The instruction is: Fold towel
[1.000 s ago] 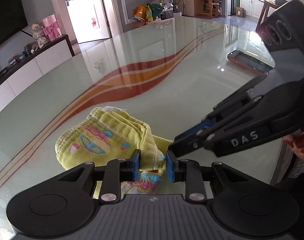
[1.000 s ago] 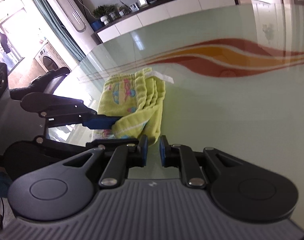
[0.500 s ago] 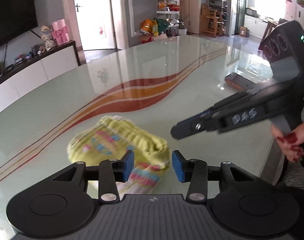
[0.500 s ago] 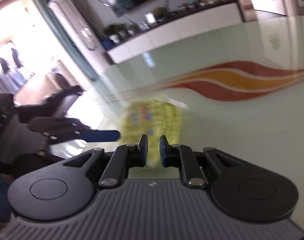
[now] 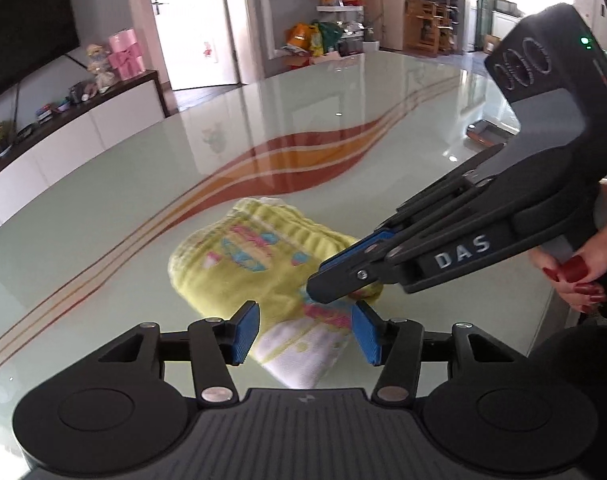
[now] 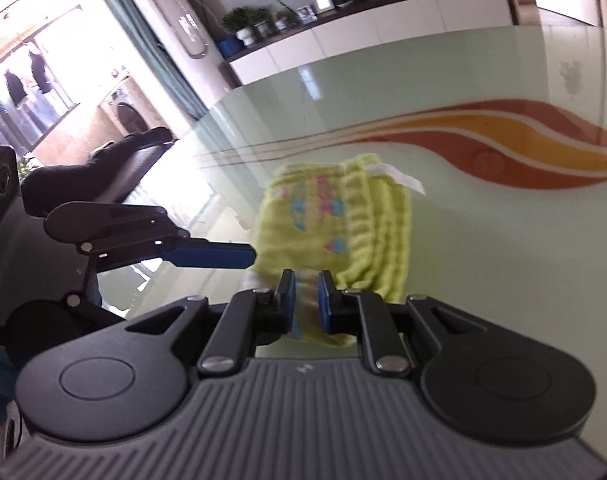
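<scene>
A small yellow-green towel (image 5: 259,256) with a coloured print lies bunched and folded on the glass table; it also shows in the right wrist view (image 6: 343,236). My left gripper (image 5: 305,332) is open, its blue pads on either side of the towel's near white end, not gripping it. My right gripper (image 6: 306,306) has its jaws nearly closed with a narrow gap, low over the towel's near edge; towel shows between the pads but I cannot tell if it is pinched. The right gripper's body (image 5: 463,240) reaches in from the right over the towel.
The glass table (image 5: 143,184) has a red and orange wave band across it. A dark flat device (image 5: 485,136) lies at its far right. A white TV cabinet (image 5: 63,132) stands beyond the left edge. A dark chair (image 6: 115,160) stands by the table's left side.
My left gripper let go of the towel and opened wide. The towel dropped flatter on the table. My right gripper swung away and came back low over the towel's near edge.
</scene>
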{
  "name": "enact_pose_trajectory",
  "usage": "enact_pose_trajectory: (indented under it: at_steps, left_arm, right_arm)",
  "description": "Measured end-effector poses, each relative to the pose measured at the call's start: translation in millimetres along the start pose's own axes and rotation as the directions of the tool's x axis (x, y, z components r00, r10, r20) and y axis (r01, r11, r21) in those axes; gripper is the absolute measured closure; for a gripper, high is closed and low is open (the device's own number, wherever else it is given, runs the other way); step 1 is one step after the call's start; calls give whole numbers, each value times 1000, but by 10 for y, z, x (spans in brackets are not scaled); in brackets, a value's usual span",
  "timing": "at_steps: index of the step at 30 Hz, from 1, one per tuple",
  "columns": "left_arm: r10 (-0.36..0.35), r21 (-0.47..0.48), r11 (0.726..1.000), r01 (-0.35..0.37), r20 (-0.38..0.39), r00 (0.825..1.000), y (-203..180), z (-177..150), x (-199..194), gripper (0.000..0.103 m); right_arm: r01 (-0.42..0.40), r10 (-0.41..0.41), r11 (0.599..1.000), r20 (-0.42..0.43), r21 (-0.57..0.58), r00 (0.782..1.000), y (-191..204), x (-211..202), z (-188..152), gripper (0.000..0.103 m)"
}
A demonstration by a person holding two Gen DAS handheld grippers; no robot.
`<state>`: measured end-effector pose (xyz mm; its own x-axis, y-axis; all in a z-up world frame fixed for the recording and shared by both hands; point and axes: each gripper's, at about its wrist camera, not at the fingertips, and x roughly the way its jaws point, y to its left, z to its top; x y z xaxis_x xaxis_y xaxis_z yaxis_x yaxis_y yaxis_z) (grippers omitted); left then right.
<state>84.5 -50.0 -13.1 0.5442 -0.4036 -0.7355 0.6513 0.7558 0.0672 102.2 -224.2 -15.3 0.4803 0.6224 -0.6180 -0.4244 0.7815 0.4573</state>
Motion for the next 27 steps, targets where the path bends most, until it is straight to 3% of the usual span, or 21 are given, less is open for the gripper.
enact_pose_trajectory:
  at_steps: [9,15,20,27]
  left_arm:
    - [-32,-29,999,31,-47,998,90,-77,207,48]
    - [-41,-59,997,40,-11,999,139,-40,59,48]
    - [-10,-64,998,13,54,998,272,45,-120,48]
    - [60,-78,995,-59,10,998,457,133,127,52]
  right_arm:
    - [-26,26,996,1,80,1000,-146,-46,-59,91]
    - [-29,28,995,7,94,1000,-126,-74,-70,91]
    - [-7,6,999,26,37,1000,-1,-179,-50,82]
    - [16,-16,1000,11,0,1000,11,-170,-48,82]
